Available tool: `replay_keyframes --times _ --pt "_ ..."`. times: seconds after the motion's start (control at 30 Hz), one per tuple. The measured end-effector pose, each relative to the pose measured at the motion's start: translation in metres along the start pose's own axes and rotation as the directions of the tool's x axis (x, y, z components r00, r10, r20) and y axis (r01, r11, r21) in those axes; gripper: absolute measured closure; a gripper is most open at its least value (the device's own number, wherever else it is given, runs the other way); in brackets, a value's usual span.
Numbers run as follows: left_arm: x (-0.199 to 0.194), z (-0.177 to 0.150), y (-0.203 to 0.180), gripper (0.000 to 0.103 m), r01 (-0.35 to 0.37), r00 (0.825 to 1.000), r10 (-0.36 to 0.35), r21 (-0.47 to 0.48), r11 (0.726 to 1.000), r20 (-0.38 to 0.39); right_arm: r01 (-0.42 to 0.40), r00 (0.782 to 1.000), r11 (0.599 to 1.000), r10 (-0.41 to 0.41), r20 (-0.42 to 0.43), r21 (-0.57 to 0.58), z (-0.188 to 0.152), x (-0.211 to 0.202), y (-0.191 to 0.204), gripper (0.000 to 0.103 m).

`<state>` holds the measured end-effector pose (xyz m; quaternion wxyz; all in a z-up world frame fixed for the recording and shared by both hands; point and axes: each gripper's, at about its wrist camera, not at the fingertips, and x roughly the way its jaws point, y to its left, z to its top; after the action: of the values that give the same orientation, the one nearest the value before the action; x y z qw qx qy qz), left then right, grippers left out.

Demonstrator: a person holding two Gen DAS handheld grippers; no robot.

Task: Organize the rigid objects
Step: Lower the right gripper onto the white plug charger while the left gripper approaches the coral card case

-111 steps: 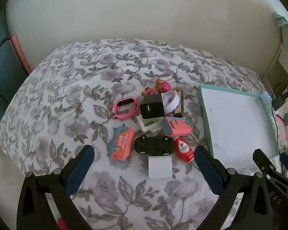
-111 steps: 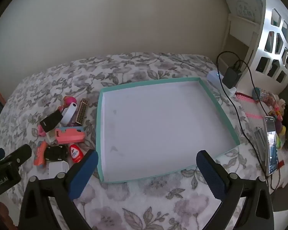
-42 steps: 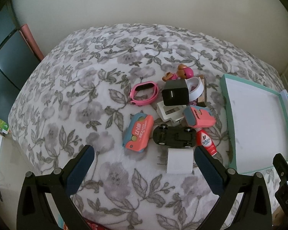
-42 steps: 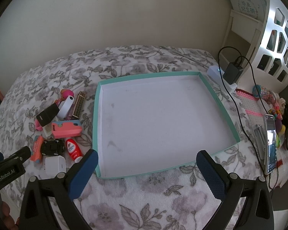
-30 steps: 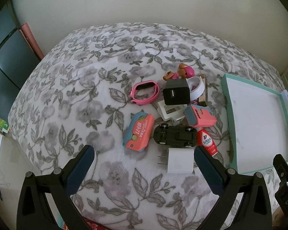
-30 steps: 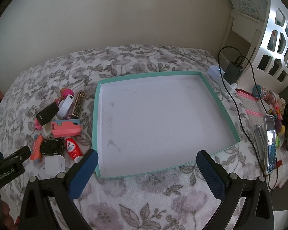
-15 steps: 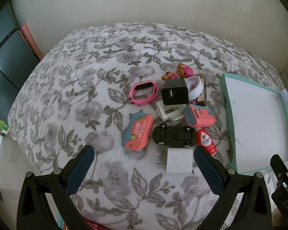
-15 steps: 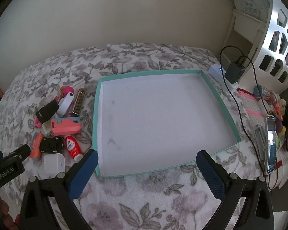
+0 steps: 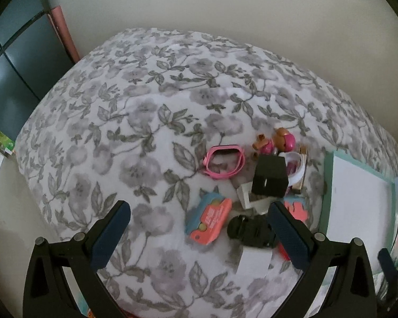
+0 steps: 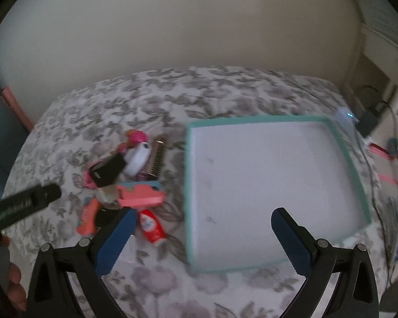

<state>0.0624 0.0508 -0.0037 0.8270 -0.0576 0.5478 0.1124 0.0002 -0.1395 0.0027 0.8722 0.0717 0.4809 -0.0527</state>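
Two hand-held grippers are in view, both with fingers spread apart and holding nothing. The left hand-held gripper [image 9: 199, 228] hovers above the near edge of a cluster of small objects lying on a bed covered by a grey floral bedspread [image 9: 135, 122]. The right hand-held gripper [image 10: 201, 234] hovers over the near left corner of a shallow teal-rimmed tray [image 10: 354, 175], which sits on the bedspread to the right of the cluster and contains nothing.

Cluster contents, left wrist view:
- A pink watch band [image 9: 224, 165] lies at the far left of the group.
- A black cube charger [image 9: 270, 180] rests on top of other items at the centre.
- A coral and blue toy case [image 9: 209, 222] lies near the left gripper's centre line.
- A black toy car [image 9: 248, 231] lies just right of the case.
- A white plug adapter [image 9: 254, 263] lies nearest the camera, touching the car.
- A pink doll figure [image 9: 284, 140] lies at the far edge.

The right wrist view is motion-blurred; a red and white tube [image 10: 150, 225] lies between the cluster and the tray.
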Motion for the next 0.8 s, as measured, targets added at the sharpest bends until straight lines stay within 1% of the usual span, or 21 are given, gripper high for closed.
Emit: replay_keyframes --times 0.13,0.2,0.27,0.33,0.4,0.47,0.6,0.8 --pt "0.021 0.006 0.001 0.000 -0.016 0.999 0.015 -0.022 1.000 -0.048 -0.030 0.999 0.999 0.029 -0.030 -0.041 0.009 0.014 0.018 0.000" --pt "0.031 0.006 0.002 0.000 -0.023 0.998 0.021 -0.025 0.999 -0.063 -0.058 0.997 0.997 0.055 -0.051 -0.060 0.012 0.023 0.026 0.003" --pt "0.041 0.003 0.003 0.000 -0.033 0.997 0.033 -0.009 0.999 -0.075 -0.061 0.997 0.995 0.057 -0.060 -0.078 0.013 0.030 0.033 0.003" --pt "0.052 0.002 0.005 0.000 -0.035 0.994 0.035 0.001 0.999 -0.103 -0.059 0.997 0.993 0.053 -0.062 -0.105 0.014 0.036 0.041 0.004" --pt "0.060 -0.001 0.011 0.000 -0.029 0.992 0.028 -0.001 1.000 -0.126 -0.070 0.995 0.990 0.061 -0.078 -0.124 0.012 0.043 0.047 0.011" --pt "0.065 -0.002 0.014 0.000 -0.023 0.990 0.022 0.001 1.000 -0.138 -0.082 0.991 0.987 0.067 -0.112 -0.136 0.007 0.052 0.051 0.014" --pt "0.070 -0.005 0.019 0.000 -0.023 0.988 0.025 0.013 1.000 -0.152 -0.128 0.976 0.987 0.108 -0.187 -0.097 -0.005 0.062 0.051 0.017" --pt "0.076 -0.011 0.031 0.000 -0.036 0.984 0.038 0.014 0.999 -0.176 -0.173 0.957 0.983 0.154 -0.245 -0.060 -0.019 0.066 0.058 0.018"
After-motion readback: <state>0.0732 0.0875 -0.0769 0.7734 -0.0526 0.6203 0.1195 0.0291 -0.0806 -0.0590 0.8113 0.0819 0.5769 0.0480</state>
